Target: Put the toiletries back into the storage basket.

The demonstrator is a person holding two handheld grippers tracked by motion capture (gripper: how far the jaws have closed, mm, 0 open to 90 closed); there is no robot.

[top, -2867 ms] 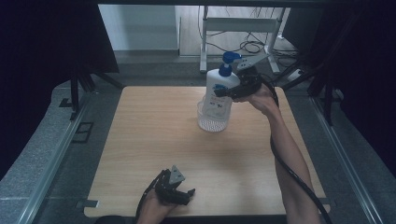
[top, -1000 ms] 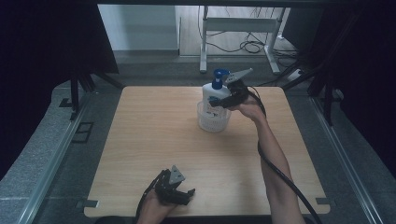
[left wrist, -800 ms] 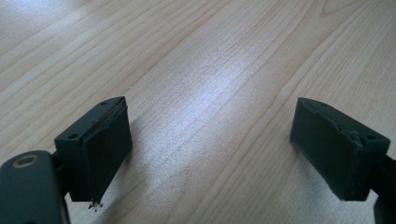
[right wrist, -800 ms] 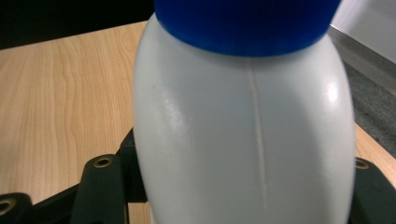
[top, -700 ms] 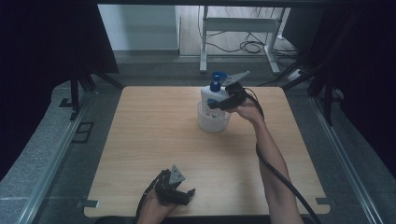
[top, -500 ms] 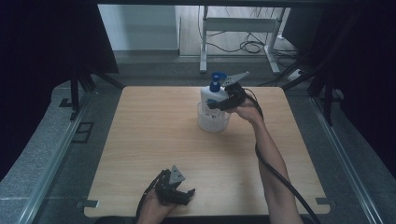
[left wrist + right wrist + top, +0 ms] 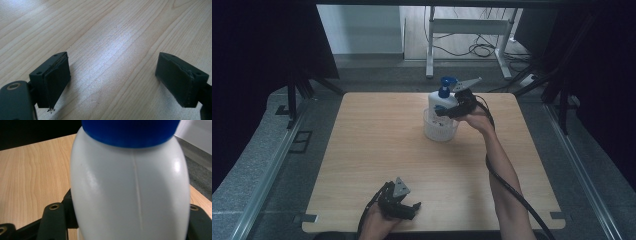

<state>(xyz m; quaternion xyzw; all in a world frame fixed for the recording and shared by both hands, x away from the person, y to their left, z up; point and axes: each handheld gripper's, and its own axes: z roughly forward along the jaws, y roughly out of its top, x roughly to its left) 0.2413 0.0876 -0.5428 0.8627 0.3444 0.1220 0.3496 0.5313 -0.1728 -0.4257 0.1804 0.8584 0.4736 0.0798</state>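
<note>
The left gripper (image 7: 404, 207) rests at the near edge of the light wooden table (image 7: 377, 145), jaws spread wide over bare wood, as before. Farther right, the white plastic pump bottle with a blue cap (image 7: 441, 102) now stands in the clear ribbed plastic cup (image 7: 439, 131), lowered since earlier. The right gripper (image 7: 447, 111) stays clamped around the bottle's body.
</note>
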